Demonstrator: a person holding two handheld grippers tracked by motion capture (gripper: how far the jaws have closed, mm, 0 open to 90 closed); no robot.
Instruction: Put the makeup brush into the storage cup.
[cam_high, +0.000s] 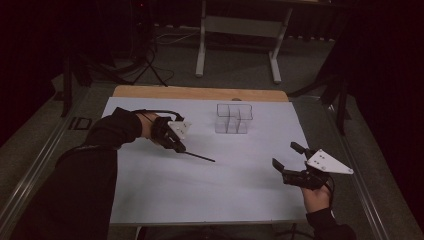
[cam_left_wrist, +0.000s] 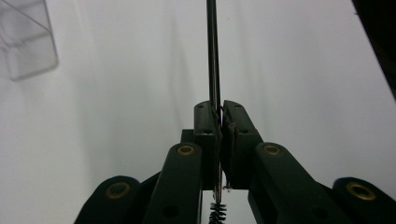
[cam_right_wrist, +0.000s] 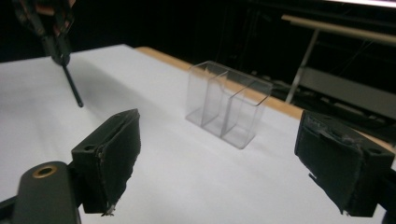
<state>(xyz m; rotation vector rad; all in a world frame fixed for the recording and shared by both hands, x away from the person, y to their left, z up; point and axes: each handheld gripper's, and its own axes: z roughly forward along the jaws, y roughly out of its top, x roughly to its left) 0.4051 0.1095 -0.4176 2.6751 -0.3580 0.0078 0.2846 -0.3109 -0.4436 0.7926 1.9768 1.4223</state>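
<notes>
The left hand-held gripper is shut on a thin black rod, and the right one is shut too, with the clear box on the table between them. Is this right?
Not quite. The right hand-held gripper is open: the right gripper view shows its jaws wide apart with nothing between them. The left hand-held gripper is shut on the rod, and the clear box stands on the table.

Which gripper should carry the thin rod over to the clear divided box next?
Left. The left gripper already has its jaws shut on the thin rod, which points toward the clear divided box. The right gripper hangs open and holds nothing, at the table's right edge.

clear organizer far-centre, open sheet around
</notes>
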